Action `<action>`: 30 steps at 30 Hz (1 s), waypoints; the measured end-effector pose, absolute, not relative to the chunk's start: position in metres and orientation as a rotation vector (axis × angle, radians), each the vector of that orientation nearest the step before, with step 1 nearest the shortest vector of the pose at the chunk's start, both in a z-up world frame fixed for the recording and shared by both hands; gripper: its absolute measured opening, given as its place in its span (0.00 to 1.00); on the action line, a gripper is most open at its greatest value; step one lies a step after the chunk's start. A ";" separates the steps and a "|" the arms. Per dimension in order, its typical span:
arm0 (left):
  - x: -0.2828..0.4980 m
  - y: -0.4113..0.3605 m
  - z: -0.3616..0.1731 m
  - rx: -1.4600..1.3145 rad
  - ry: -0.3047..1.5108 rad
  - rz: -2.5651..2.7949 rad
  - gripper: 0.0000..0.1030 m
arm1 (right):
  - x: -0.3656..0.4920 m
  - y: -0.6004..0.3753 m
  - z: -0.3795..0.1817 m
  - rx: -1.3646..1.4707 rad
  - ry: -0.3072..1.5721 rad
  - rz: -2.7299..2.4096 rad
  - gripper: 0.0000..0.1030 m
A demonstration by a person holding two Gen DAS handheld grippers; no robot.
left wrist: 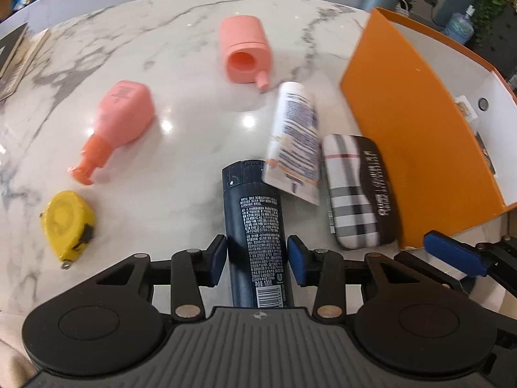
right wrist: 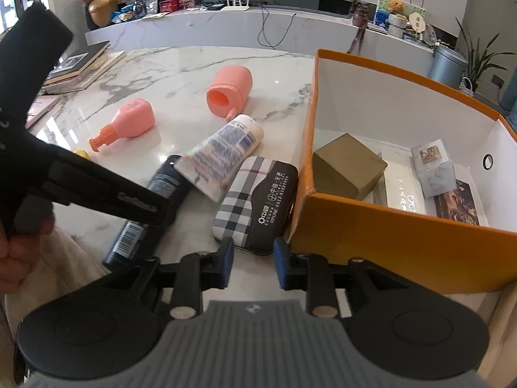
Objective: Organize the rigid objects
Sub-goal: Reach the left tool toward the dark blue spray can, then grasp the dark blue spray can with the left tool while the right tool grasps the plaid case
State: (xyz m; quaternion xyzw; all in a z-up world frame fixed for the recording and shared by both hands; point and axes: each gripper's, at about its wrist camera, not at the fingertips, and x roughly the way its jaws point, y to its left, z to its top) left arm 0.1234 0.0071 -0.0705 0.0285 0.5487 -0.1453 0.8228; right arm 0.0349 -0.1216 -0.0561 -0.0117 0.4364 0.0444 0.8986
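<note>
My left gripper (left wrist: 257,260) straddles a dark blue bottle (left wrist: 255,226) lying on the marble table; the pads sit on both sides, close to it, with a small gap on the right. The bottle also shows in the right wrist view (right wrist: 145,213). A white tube (left wrist: 294,142) leans over the bottle's cap. A plaid glasses case (left wrist: 355,190) lies beside the orange box (left wrist: 420,129). My right gripper (right wrist: 253,265) is open and empty, just in front of the plaid case (right wrist: 255,203) and next to the orange box (right wrist: 404,239).
On the table lie a pink pump bottle (left wrist: 119,123), a pink capless container (left wrist: 245,51) and a yellow tape measure (left wrist: 66,223). The orange box holds a brown carton (right wrist: 349,168) and several small boxes. Books (right wrist: 77,68) are stacked at the far left.
</note>
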 end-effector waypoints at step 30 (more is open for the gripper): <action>0.136 0.057 -0.070 -0.131 1.113 -0.317 0.42 | 0.086 -0.060 -0.088 -0.169 1.007 -0.145 0.50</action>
